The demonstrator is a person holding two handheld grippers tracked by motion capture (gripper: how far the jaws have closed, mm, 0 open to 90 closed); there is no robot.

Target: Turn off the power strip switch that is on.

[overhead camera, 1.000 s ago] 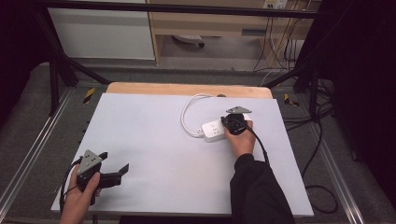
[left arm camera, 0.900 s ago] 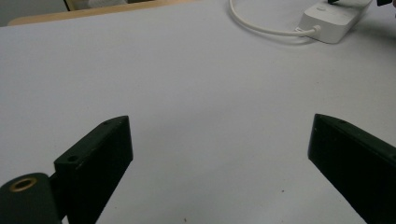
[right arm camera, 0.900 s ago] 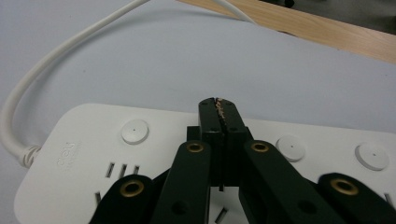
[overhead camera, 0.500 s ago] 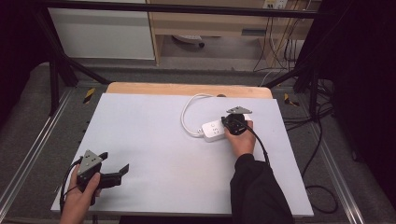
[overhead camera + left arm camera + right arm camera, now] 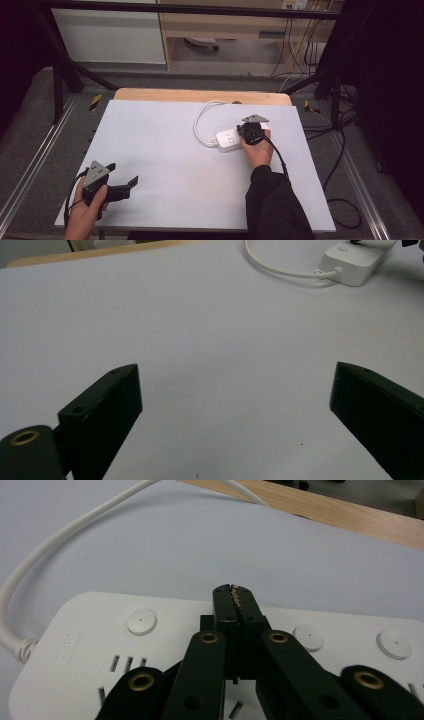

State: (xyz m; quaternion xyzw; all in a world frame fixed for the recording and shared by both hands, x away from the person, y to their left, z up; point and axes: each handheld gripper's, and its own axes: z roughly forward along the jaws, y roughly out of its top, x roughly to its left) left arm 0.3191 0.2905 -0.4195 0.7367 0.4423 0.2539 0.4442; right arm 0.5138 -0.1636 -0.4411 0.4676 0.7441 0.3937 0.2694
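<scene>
A white power strip [image 5: 227, 139] lies on the white table top [image 5: 165, 145] at the back right, its white cord [image 5: 199, 122] looping toward the far edge. My right gripper [image 5: 248, 131] is over the strip's right part, held by a hand in a black sleeve. In the right gripper view its jaws are shut tip to tip [image 5: 233, 594] and point down onto the power strip [image 5: 75, 645], between two round buttons. My left gripper [image 5: 122, 173] rests near the front left corner, open, with bare table between its jaws [image 5: 235, 375]. The strip [image 5: 352, 260] lies far ahead of it.
A wooden strip [image 5: 200, 95] borders the table's far edge. Metal frame rails [image 5: 35, 165] run along both sides. Cables [image 5: 345, 150] trail over the floor at the right. A white cabinet [image 5: 110, 35] and a wooden shelf stand beyond the table.
</scene>
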